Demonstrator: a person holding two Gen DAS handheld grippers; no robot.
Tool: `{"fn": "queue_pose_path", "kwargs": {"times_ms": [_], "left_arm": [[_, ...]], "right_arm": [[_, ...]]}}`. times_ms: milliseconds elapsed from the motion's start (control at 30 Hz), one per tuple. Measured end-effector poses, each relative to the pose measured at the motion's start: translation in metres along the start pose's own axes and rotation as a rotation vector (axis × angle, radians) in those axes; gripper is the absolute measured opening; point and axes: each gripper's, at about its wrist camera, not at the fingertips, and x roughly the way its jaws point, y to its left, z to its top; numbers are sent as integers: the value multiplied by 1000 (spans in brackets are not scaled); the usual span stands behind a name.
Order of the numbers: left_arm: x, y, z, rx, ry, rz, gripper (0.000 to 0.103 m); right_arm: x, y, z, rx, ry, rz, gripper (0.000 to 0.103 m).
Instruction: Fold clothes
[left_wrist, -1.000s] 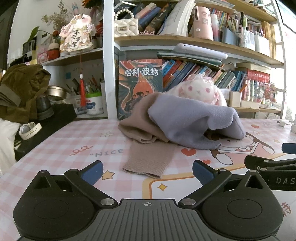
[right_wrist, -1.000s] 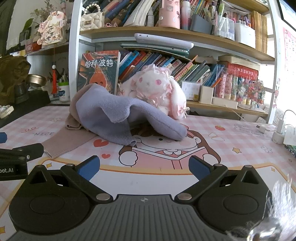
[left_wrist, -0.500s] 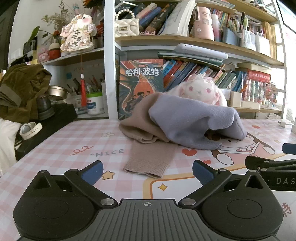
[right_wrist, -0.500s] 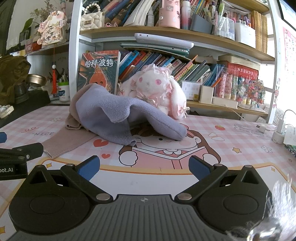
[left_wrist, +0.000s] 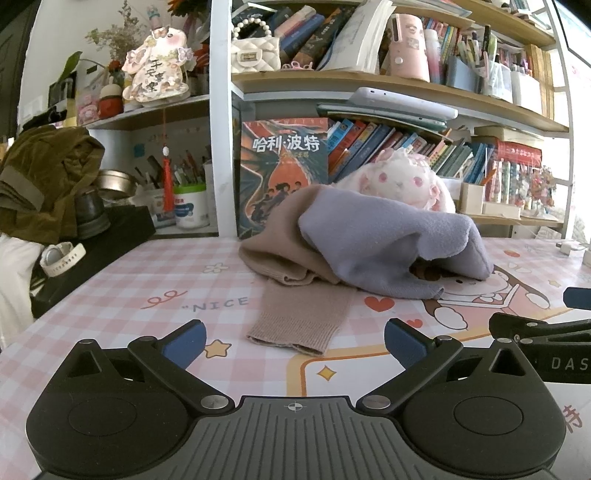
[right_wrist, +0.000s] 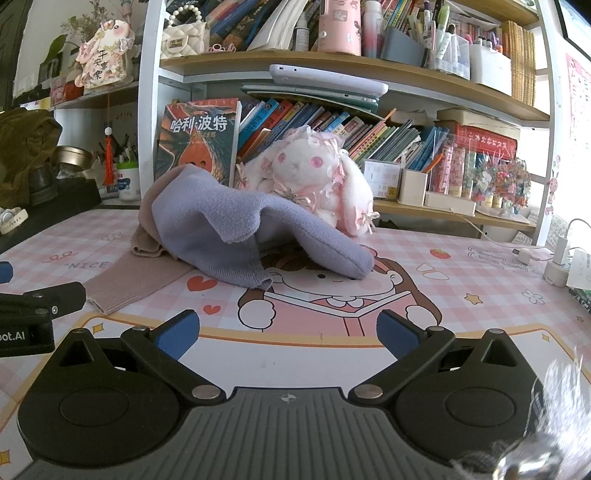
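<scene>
I have the table (left_wrist: 110, 295) with its pink checked mat filling most of both views, and behind it a crowded bookshelf (right_wrist: 332, 59). The clothes sit in a loose heap near the middle of the mat, just in front of a white stuffed rabbit (right_wrist: 306, 184). On top is a lavender garment (left_wrist: 369, 240), draped and bunched, one end drooping to the mat. Under it lies a beige knit piece (left_wrist: 295, 317), with a ribbed cuff end stretched flat toward me.

Both look soft and light, I judge, with no stiffness to help me; they will sag and stretch when lifted, and the knit may cling to the layer above. The lavender piece should come off first, taken at a free edge or corner, not at the bunched middle. The beige cuff is the cleanest hold on the lower piece.

My left gripper (left_wrist: 291, 341) is low over the mat just short of that cuff, fingers spread wide and holding nothing. My right gripper (right_wrist: 288, 334) is likewise spread and empty, facing the lavender heap from a little further back.
</scene>
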Motion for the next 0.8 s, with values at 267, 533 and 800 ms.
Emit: {"fn": "queue_pose_path", "kwargs": {"times_ms": [267,533,800], "left_arm": [[-1,1,0,-4,-11,3,103],[-2,2,0,-14,-17,17,103],[-3,3,0,-18,-19,30,103]], "right_arm": [[0,2,0,-10,0,-1,103],[-1,2,-1,-6,-1,0,103],[-1,3,0,-14,-6,16,103]]}}
